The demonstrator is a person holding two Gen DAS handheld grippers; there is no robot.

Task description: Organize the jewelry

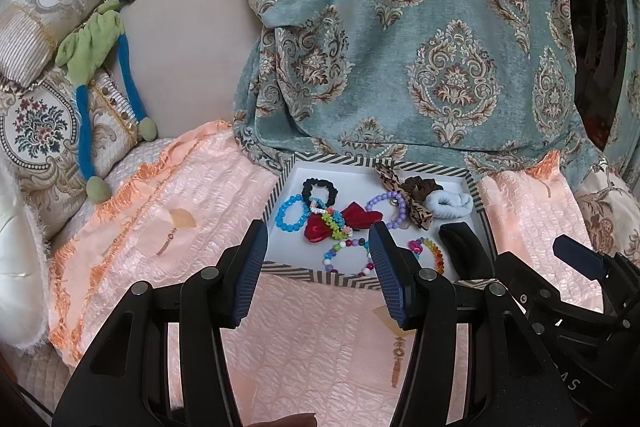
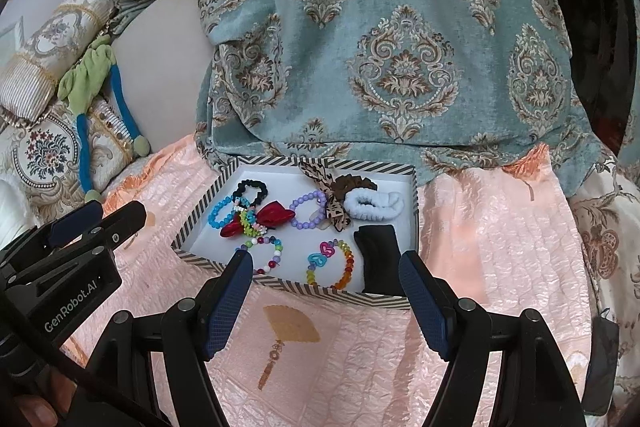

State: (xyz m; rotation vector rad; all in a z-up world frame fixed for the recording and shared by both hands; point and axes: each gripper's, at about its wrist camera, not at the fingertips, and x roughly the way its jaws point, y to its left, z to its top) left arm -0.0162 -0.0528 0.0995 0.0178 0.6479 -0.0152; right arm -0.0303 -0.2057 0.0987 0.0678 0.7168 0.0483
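Both tools are hovering over the peach bedspread (image 2: pixel 480 227) on the near side of the striped box (image 2: pixel 280 285). The left hand-held gripper (image 1: pixel 318 267) is standing with its jaws spread wide and nothing between them; the right hand-held gripper (image 2: pixel 326 297) is likewise gaping and carrying nothing.

The jewelry is all lying inside the box, on its white floor. At the far left a black scrunchie (image 2: pixel 251 190) and a blue bead bracelet (image 2: pixel 219 213) are touching, and a red bow (image 2: pixel 260 219) is lying partly over a small multicoloured piece beside them. A purple bead bracelet (image 2: pixel 306 215) is sitting mid-box, next to a leopard-print bow (image 2: pixel 332 205), a brown scrunchie (image 2: pixel 354 185) and a white scrunchie (image 2: pixel 372 205). Nearest the grippers are lying a mixed-bead bracelet (image 2: pixel 266 253), a rainbow bracelet (image 2: pixel 332 265) with pink and blue heart charms, and a black item (image 2: pixel 378 259) I cannot identify.

Assessment: this layout is fitting either a box awaiting sorting or one already filled; the pictures are not settling which.

Guidance for any pick here: approach from above, bracket one bead strand rather than a whole ring, and close gently, since beads are liable to roll from the pads. The clustered items at the left are overlapping, so lifting one is risking dragging its neighbours. Keep both tools from crowding the same corner.
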